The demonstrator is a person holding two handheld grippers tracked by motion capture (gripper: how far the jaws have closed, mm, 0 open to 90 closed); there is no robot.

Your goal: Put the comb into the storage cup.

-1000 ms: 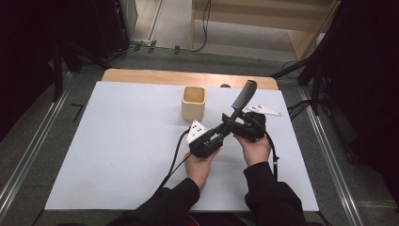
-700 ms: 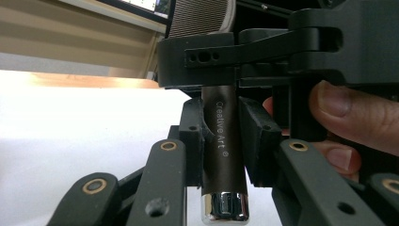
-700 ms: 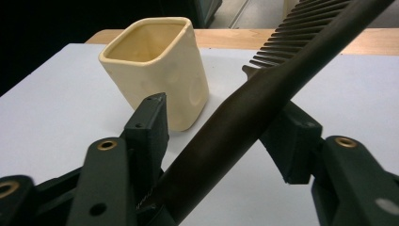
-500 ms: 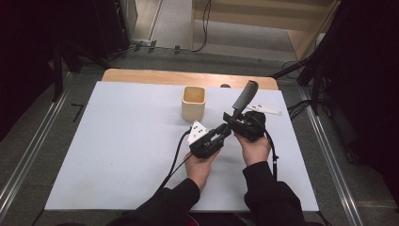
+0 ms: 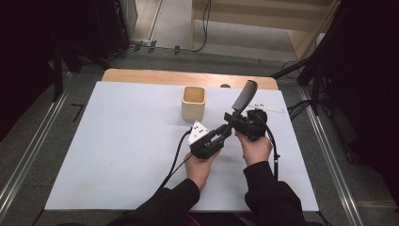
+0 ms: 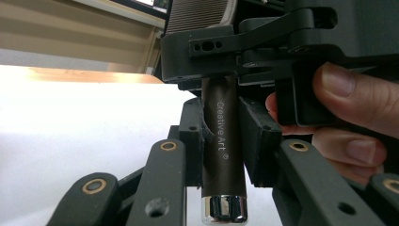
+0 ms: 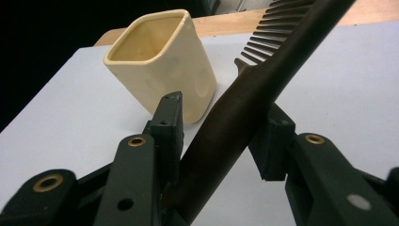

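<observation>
Both grippers meet over the white tabletop (image 5: 117, 141), right of the cream cup (image 5: 193, 102), with a dark comb (image 5: 244, 96) between them. The left gripper (image 6: 220, 141) has its jaws clamped on the comb's handle near the chrome cap. The right gripper (image 7: 221, 136) has just been closing its jaws around the handle higher up — they seem to touch it, though the contact is partly hidden — while the toothed end slants up above the tabletop.
</observation>
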